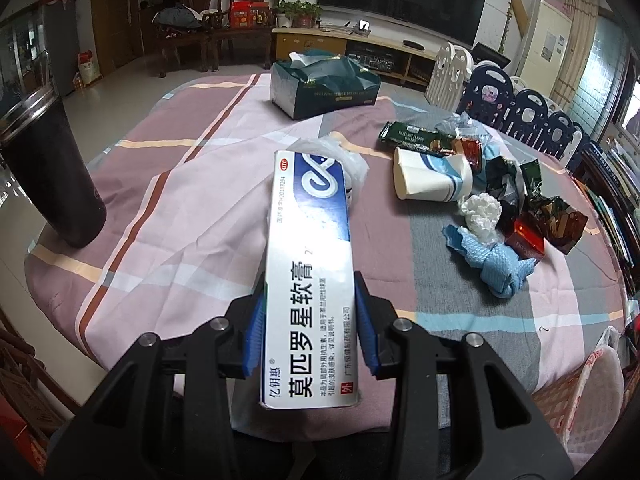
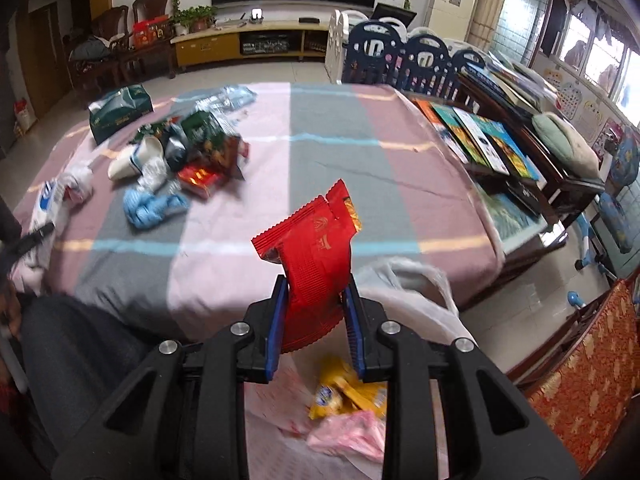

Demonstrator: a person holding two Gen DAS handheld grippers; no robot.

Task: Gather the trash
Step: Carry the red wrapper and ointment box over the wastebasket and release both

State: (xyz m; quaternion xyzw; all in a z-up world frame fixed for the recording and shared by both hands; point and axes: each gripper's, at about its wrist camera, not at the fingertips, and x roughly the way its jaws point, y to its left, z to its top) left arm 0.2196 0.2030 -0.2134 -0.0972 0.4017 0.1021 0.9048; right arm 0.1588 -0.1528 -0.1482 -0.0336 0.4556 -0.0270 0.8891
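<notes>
Pinching noted on both sides. Left gripper [image 1: 308,320]: ointment box [image 1: 310,276] clamped across narrow width between blue pads, long end projecting far over checked tablecloth [image 1: 192,184], presumably lifted for disposal. Trash pile [image 1: 480,192] lying far right on cloth, paper cup [image 1: 432,180] tipped. Right gripper [image 2: 316,316]: red wrapper [image 2: 316,256] squeezed between pads, held above open plastic bag [image 2: 404,280] at near right table edge, likely for dropping in.

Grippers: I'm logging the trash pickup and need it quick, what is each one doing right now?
Left gripper: shut on the white and blue ointment box.
Right gripper: shut on the red wrapper, above the open plastic bag.
</notes>
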